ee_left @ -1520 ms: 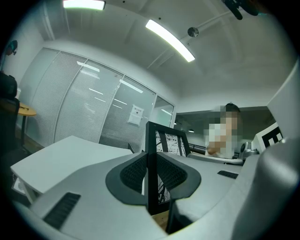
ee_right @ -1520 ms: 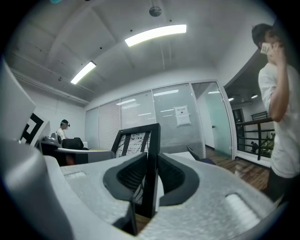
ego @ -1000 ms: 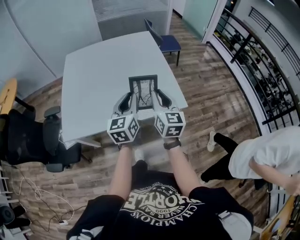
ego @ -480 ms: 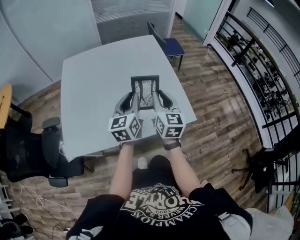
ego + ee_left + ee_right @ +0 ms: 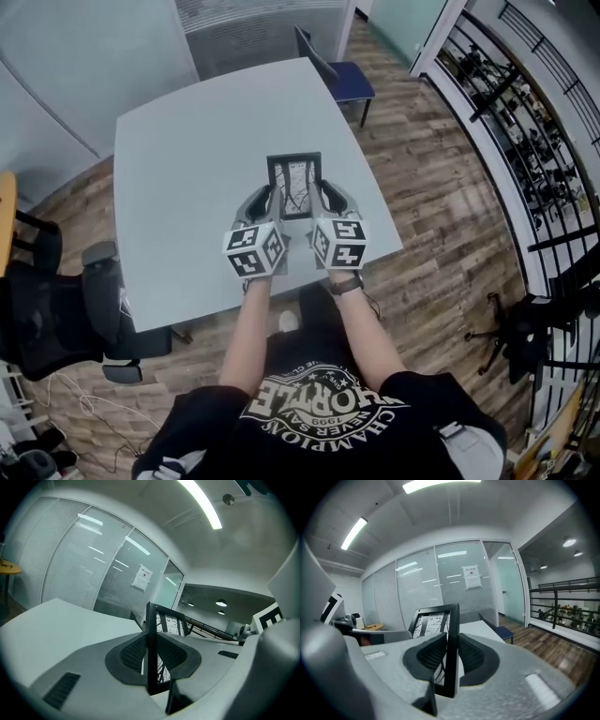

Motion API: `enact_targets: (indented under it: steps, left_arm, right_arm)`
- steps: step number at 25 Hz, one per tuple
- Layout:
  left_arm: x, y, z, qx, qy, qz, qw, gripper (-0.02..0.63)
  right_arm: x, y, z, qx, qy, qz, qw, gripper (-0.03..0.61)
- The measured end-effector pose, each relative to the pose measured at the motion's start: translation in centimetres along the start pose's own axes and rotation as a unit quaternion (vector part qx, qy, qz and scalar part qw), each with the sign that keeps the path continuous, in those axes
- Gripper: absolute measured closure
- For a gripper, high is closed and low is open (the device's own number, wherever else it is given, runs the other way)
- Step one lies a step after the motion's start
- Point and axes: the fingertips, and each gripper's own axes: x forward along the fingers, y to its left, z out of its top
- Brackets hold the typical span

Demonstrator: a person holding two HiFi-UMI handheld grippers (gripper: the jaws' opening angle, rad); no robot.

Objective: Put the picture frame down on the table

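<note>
Head view: bright, even light, soft shadows; table (image 5: pixel 187 141) top pale w/ mild sheen. Wide lens bows railing (image 5: pixel 525 131) at right edge. Both gripper views: heavy fisheye, black vignette at corners, dimmer overall. Ceiling strip light (image 5: pixel 199 503) blown out upper right in left gripper view; strips reflect in glass wall (image 5: pixel 84 564). Edge of picture frame (image 5: pixel 152 639) near-silhouette, fairly sharp; nearest foreground at bottom soft.

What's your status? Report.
Left gripper shut on picture frame, left edge; right gripper shut, right edge. Frame held over table. Nothing beneath it.
</note>
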Motion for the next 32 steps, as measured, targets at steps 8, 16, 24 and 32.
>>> enact_targets:
  steps: [8,16,24,32]
  left_arm:
    - [6.3,3.4,-3.5,-0.054,0.046,0.03,0.997,0.541]
    - [11.5,7.5,-7.3,-0.084,0.088,0.067,0.9903,0.543]
    - [14.3,10.3,-10.0,-0.097,0.122,0.093,0.9835,0.542]
    - [17.4,11.9,-12.7,-0.104,0.157,0.105,0.9764,0.543]
  right_arm:
    - [6.5,-3.1,-3.4,0.001,0.079,0.011,0.997,0.505]
    - [12.8,-5.1,-7.8,0.01,0.147,0.024,0.989,0.505]
    - [16.6,-6.2,-11.3,0.028,0.196,0.034,0.98,0.505]
    - [19.4,-8.0,-14.7,0.051,0.236,0.03,0.97,0.505]
